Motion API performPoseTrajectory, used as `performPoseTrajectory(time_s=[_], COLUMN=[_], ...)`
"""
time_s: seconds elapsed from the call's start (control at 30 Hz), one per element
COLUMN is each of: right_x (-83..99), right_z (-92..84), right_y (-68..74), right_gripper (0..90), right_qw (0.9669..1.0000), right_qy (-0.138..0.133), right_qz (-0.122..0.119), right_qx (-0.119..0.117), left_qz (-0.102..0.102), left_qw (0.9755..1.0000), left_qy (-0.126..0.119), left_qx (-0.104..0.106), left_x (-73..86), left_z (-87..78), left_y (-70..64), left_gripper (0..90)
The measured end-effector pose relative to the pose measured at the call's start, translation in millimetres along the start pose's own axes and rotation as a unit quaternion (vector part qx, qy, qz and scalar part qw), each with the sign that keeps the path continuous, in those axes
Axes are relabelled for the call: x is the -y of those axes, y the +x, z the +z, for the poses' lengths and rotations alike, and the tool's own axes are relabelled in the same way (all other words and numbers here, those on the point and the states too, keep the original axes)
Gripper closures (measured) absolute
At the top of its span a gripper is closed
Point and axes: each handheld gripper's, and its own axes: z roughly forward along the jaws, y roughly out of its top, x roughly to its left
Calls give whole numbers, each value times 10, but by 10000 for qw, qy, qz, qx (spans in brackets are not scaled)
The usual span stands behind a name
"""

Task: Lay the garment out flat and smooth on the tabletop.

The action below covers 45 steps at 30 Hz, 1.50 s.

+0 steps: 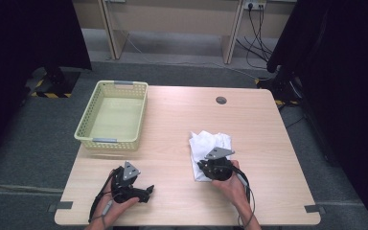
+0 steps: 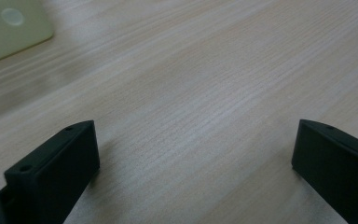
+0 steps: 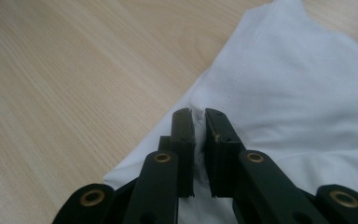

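Right gripper clamped on white cloth.
I see its fingers pinching a cloth fold on the counter; left gripper fingers spread, released.

No text, label, brand name, number or printed sign can be read anywhere in these views. The only marking is a strip of yellow-and-black hazard striping on the floor beyond the table's far left corner, and it carries no words.
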Motion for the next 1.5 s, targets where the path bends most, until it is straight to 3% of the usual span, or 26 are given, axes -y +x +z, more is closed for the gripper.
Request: performPoseTrajectory(time_s=[0.27,0.7,0.9,1.13,1.27,1.33,1.5], right_x=[-5,162,373,802,885,855,716], right_z=[-220,-592,-758,-923,-1014,-1050,-1013], right_y=[-196,-580,-823,-1061,-1126,-1126,-1024], right_gripper=[848,850,850,841,700,623,549], right_qw=[9989,9942,9886,9803,9770,9765,9821], right_qy=[-368,-571,-547,-268,-288,-363,-448], right_qz=[232,534,838,1155,1364,1347,1096], right_qx=[171,744,1127,1581,1612,1644,1467], left_qz=[-7,-5,-9,-11,-10,-11,-14], left_qw=[10000,10000,10000,10000,10000,10000,10000], left_qy=[0,7,3,2,2,1,2], left_qx=[-8,-13,-13,-13,-14,-14,-18], left_x=[3,10,12,12,12,12,12], left_z=[-3,-11,-12,-12,-12,-12,-12], left_y=[1,3,3,3,3,3,3], left_gripper=[0,0,0,0,0,0,0])
